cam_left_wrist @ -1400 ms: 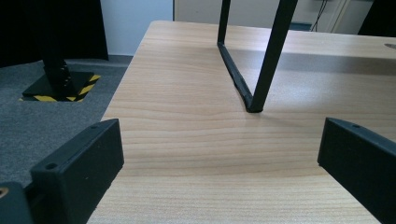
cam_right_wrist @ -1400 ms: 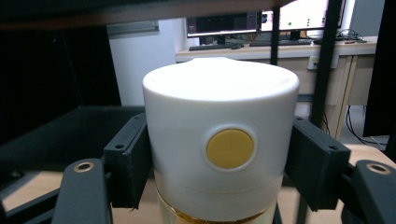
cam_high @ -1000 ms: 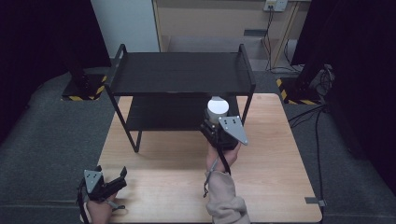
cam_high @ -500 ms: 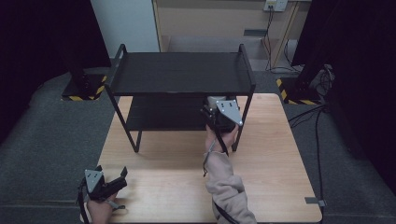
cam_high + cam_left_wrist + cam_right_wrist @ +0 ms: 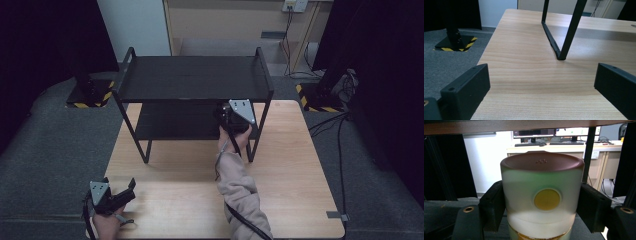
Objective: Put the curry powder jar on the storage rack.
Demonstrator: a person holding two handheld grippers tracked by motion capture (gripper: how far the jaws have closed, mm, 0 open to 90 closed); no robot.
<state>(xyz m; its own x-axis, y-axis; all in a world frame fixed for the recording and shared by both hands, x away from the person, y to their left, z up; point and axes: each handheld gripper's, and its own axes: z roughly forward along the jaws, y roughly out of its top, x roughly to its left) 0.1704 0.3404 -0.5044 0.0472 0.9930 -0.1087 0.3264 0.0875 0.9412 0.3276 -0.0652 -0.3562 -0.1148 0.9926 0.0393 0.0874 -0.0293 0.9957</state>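
The wooden bench (image 5: 295,165) carries a black two-level rack (image 5: 195,77) set toward its far side, and my work sits at that rack's right end. My right claw (image 5: 231,116) reaches in under the top shelf, over the lower shelf, just inside the right front leg. Through the right gripper view, a white cup (image 5: 542,197) with a brown lid and a yellow round mark stands upright between the jaws, which press on its two sides, so this claw is clamped on the cup. The cup's long axis runs vertical, its lid close beneath the underside of the upper shelf. I cannot tell whether its base touches the lower shelf or hangs just above it. As I judge it, the coming move turns on that gap: the cup lies straight ahead of the claw, and only a short drop should seat it. My left claw (image 5: 112,195) rests well apart at the near left corner of the bench, its jaws spread wide with nothing between them, pointing toward the rack's left front leg (image 5: 571,30).
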